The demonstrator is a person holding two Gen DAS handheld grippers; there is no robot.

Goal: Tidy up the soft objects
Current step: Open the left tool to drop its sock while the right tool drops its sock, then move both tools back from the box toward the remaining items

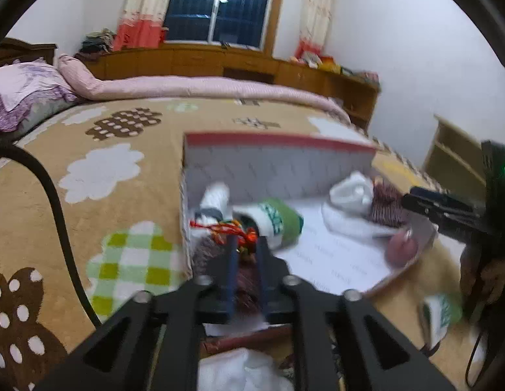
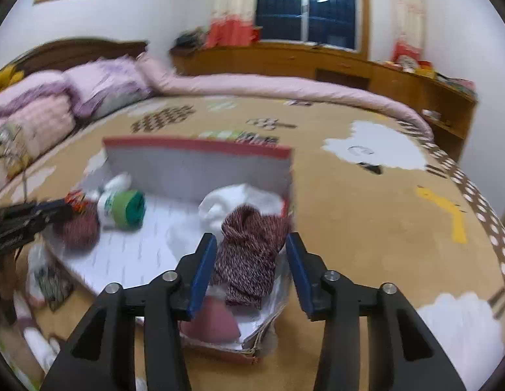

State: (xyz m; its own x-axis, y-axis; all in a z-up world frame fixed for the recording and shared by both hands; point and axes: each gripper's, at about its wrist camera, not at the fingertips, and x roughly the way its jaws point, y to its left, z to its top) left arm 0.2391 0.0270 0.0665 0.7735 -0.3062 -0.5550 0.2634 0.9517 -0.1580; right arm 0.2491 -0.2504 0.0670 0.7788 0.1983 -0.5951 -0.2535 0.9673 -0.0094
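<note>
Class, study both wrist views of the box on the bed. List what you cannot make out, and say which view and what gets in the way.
- Left wrist view: the maroon knit is mostly hidden behind the left gripper.
- Left wrist view: the green-and-white sock outside the box is blurred.
- Right wrist view: the pink item is partly hidden by the right gripper fingers.
- Right wrist view: items at the lower left edge are too blurred to identify.

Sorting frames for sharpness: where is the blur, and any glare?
Left wrist view: the left gripper and box contents smear; ceiling lights glare in the window. Right wrist view: the maroon knit sharper, left edge smeared, same window reflections.
</note>
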